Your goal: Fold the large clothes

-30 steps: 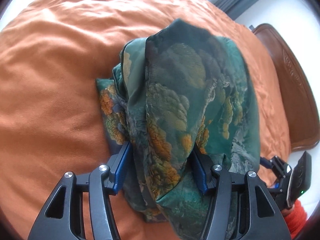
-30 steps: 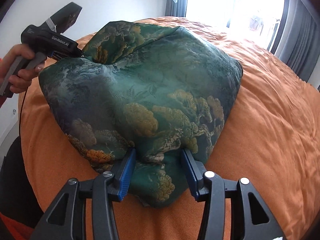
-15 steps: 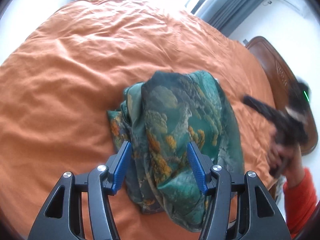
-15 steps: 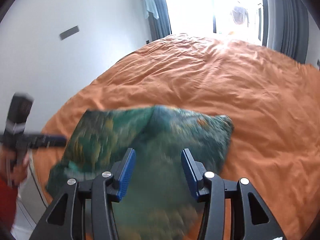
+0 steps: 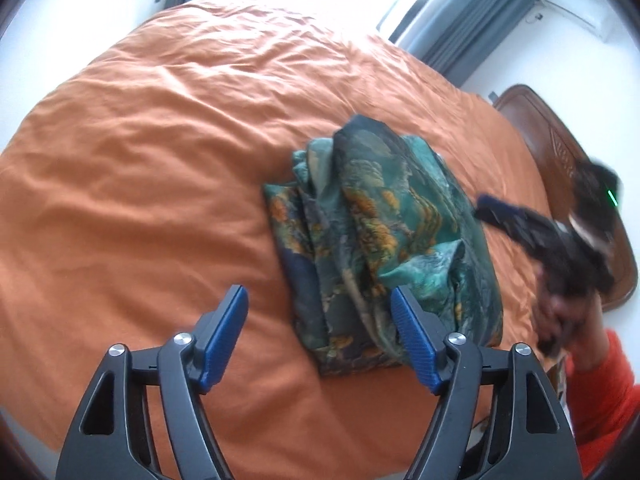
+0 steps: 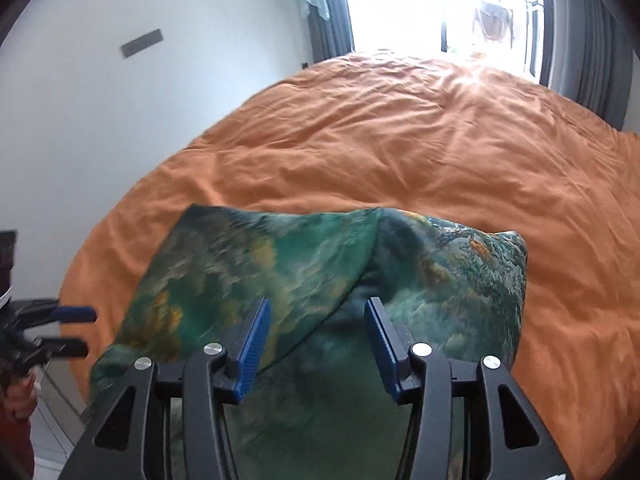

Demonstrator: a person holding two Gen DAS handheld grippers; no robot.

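A white wall with a grey plate stands on the left; a wrinkled orange bed [image 5: 152,152] fills the room toward bright, grey-curtained windows. The left tool [image 5: 320,328], its jaws just widened, grips nothing above the sheet. The folded green garment [image 5: 384,248] lies on the bed. The right tool [image 6: 316,338] stands half apart, empty.
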